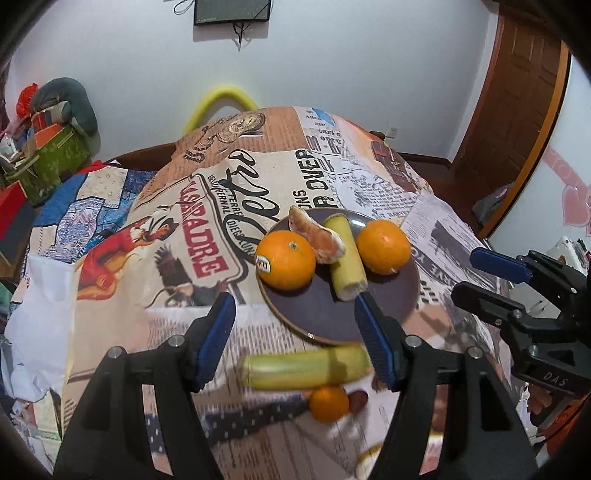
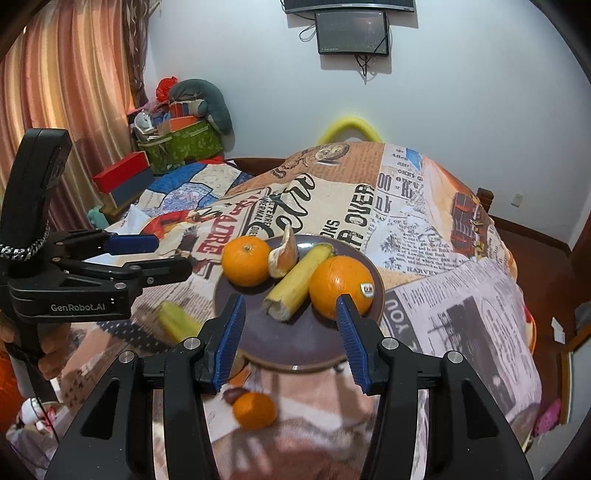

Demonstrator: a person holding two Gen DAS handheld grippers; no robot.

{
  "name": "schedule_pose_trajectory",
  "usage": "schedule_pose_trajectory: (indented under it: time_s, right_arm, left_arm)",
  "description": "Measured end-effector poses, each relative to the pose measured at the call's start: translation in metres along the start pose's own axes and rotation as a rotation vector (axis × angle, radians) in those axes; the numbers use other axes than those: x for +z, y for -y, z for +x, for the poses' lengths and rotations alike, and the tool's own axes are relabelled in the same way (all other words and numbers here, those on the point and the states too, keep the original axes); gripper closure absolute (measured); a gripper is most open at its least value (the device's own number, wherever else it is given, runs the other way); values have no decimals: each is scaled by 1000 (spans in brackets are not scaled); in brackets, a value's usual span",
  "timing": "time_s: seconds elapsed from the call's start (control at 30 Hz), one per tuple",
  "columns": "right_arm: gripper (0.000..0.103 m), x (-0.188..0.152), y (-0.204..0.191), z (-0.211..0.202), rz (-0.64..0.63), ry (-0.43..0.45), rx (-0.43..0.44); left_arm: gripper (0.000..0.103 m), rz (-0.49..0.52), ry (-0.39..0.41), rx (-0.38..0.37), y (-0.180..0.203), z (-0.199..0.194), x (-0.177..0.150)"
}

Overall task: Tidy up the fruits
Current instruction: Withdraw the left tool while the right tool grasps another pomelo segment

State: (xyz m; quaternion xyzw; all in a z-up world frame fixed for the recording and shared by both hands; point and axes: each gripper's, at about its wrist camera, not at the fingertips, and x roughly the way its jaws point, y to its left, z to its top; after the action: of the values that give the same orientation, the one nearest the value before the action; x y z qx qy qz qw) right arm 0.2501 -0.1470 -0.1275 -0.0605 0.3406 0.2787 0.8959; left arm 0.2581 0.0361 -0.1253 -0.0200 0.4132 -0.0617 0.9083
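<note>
Hovering above the near edge of the table, the left gripper has its blue-padded fingers spread wide with nothing between them. Just below it on the printed tablecloth lies a long yellow-green banana, blurred, with a small orange just beside it on the near side. The right gripper hangs over the near rim of the plate, its fingers likewise parted and holding nothing; that small orange sits below it on the cloth.

A little farther on is the dark round plate. On it rest a stickered orange at the left wrist view's left, a second orange opposite it, and a cut banana piece lying between them. A peeled orange segment cluster leans against the stickered orange and the banana piece.

Beyond the plate the cloth runs on over the table, a yellow chair back shows behind the far edge, and a dark screen hangs on the white wall.
</note>
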Motion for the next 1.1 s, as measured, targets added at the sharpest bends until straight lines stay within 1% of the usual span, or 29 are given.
schedule_pose_trajectory:
  time_s: [0.3, 0.5, 0.57, 0.6, 0.63, 0.7, 0.93, 1.1]
  right_arm:
    - [56, -33, -21, -31, 20, -15, 13]
    - [55, -54, -37, -38, 4, -49, 16]
    - [54, -62, -43, -39, -6, -62, 20]
    - [51, -65, -46, -39, -9, -67, 20]
    - [49, -68, -48, -39, -14, -71, 23]
    - [48, -76, -54, -38, -19, -80, 29]
    - [47, -103, -64, -19, -23, -155, 43]
    - [47, -115, -68, -9, -26, -201, 51]
  left_arm:
    - [36, -5, -14, 1, 8, -34, -39]
    - [36, 19, -31, 2, 14, -47, -65]
    - [36, 21, -40, -2, 15, -49, -73]
    - [36, 23, -46, -3, 15, -49, -77]
    - [36, 25, -51, -1, 15, -50, -81]
    - [36, 25, -55, -1, 16, -50, -87]
    - [36, 15, -92, -5, 15, -44, -105]
    - [36, 3, -110, -5, 12, -40, -110]
